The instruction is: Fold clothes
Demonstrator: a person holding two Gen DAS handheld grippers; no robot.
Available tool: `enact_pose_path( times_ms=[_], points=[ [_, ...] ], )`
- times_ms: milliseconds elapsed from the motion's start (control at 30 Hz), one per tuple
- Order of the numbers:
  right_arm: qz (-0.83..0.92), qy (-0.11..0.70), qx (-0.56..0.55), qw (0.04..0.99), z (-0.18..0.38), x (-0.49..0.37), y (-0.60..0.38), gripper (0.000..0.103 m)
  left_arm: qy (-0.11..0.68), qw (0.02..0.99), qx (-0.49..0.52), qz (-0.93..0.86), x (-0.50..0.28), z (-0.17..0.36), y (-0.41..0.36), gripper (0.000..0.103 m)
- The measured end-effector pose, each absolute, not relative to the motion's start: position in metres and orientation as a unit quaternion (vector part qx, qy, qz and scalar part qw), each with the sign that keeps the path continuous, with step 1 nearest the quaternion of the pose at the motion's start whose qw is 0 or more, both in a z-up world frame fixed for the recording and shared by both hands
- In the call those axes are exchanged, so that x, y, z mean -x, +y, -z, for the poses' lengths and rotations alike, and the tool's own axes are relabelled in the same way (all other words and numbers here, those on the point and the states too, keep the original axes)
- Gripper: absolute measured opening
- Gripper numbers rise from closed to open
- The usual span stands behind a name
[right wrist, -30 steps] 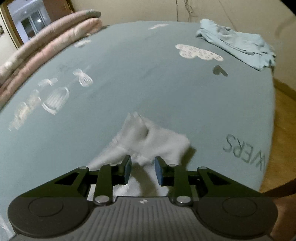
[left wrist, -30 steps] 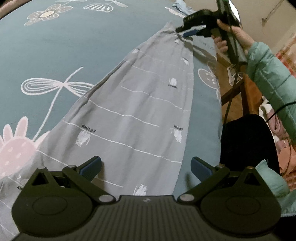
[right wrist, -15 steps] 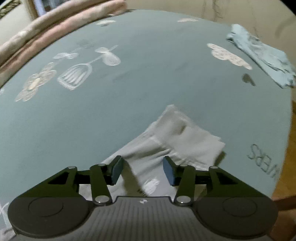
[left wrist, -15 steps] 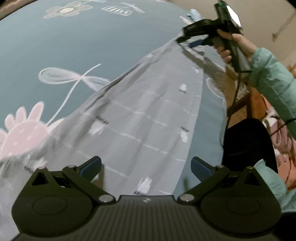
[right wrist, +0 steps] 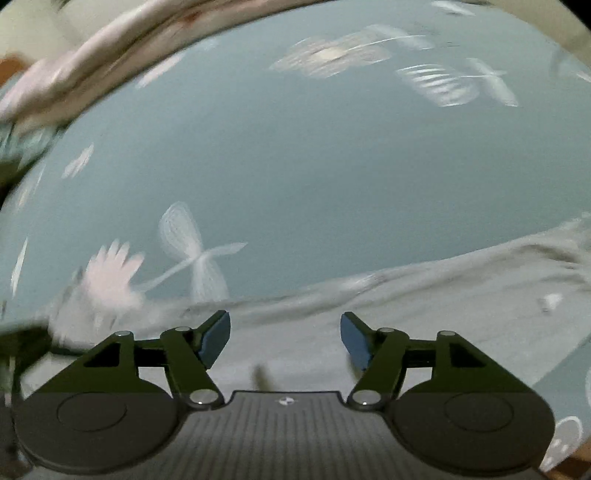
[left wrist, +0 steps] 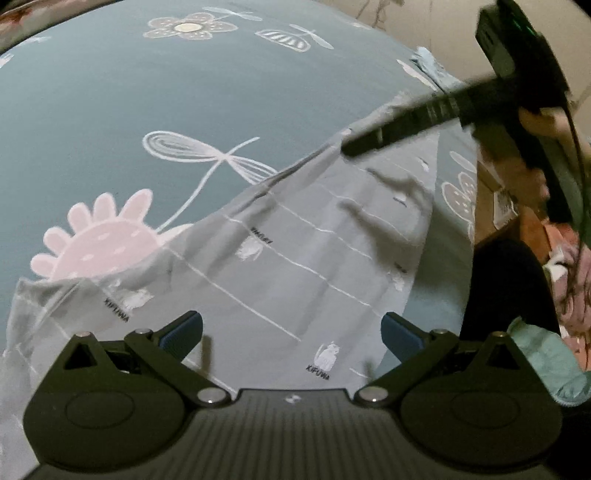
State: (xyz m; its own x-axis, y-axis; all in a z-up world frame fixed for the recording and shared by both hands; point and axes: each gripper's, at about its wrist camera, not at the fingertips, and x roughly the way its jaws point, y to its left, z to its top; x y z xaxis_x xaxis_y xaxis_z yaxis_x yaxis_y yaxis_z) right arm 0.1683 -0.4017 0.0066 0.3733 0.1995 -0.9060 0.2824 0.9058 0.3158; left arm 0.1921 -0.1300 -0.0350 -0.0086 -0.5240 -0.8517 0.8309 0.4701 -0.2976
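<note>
A: Where the left wrist view begins, at the bottom of the frame: left gripper (left wrist: pixel 291 332), jaws wide apart, nothing between the pads, hovering over the near end of the garment.

B: Item next out?

A: Grey garment (left wrist: pixel 295 266), thin white lines, small printed animal figures. It lies flat and long, running from lower left toward upper right of that frame, on the blue bedsheet (left wrist: pixel 147 110). Its left edge overlaps a pink flower print (left wrist: pixel 99 240).

B: And the other tool?

A: Right gripper (right wrist: pixel 285 338), jaws opening, empty; grey cloth lies below them but no pad presses it. Its own view is blurred. In the left view it shows as a dark bar at upper right, over the garment's far part.

B: Beyond that?

A: Dragonfly print (left wrist: pixel 207 155) mid-frame, a larger flower print (left wrist: pixel 188 27) at top, a light blue cloth (left wrist: pixel 432 70) at the far upper right edge of the bed. Rolled pinkish bedding (right wrist: pixel 92 66) at upper left of the right view.

B: Handling note for the step?

A: Judged: the garment is laid out, its next fold not yet made. Each claw would best pinch a single layered edge at matching points, lift low, and carry across evenly so the cloth lands square without dragging the sheet.
</note>
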Motion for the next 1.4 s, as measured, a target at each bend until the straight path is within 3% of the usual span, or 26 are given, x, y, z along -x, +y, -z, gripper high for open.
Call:
enact_pose_path(
  times_ms=[333,433,667,1133,1267,1400],
  points=[
    [-0.025,0.613,-0.118,0.781,0.019,-0.155,-0.353,0.073,0.525,0.687,-0.132,0.485,-0.183,0.054,-0.111,0.102],
    [-0.021,0.612,-0.123,0.781,0.02,-0.145,-0.353,0.084,0.512,0.688,-0.136,0.496,-0.179,0.056,-0.108,0.102],
    [0.011,0.594,-0.148,0.791,0.016,-0.135,-0.353,0.085,0.473,0.715,-0.113,0.502,-0.203,0.032,-0.105,0.102],
    [0.048,0.579,-0.155,0.799,0.025,-0.123,-0.34,0.088,0.472,0.713,-0.091,0.51,-0.237,0.054,-0.123,0.102],
    [0.055,0.582,-0.138,0.8,0.024,-0.118,-0.338,0.088,0.485,0.712,-0.069,0.503,-0.236,0.044,-0.122,0.102],
    [0.08,0.569,-0.149,0.804,0.017,-0.11,-0.345,0.088,0.447,0.694,-0.073,0.559,-0.221,0.024,-0.137,0.102]
  ],
)
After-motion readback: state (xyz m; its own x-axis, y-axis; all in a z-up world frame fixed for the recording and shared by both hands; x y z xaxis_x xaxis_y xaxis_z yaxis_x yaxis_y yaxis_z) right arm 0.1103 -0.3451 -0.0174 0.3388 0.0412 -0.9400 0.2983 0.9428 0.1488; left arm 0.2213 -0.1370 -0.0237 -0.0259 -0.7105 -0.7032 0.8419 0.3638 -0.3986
